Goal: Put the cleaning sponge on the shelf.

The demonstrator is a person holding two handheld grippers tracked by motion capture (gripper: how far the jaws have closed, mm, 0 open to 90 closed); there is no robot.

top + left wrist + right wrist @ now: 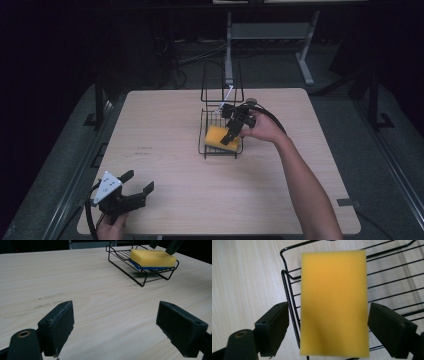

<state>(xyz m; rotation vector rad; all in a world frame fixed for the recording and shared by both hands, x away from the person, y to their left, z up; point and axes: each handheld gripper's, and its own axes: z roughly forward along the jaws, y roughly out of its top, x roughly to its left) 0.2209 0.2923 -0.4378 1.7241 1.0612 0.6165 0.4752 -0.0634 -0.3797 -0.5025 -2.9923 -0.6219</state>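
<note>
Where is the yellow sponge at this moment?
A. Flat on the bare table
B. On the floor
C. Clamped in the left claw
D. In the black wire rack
D: the sponge lies in the wire rack, with the open right claw straddling it without touching.

The right gripper [328,332] looks straight down on a yellow sponge [334,302] lying in a black wire rack [387,280]. Its two black jaws stand wide apart, one on each side of the sponge's near end, with a gap between each and the sponge. Pale wooden table [244,277] lies beyond the left jaw.
</note>
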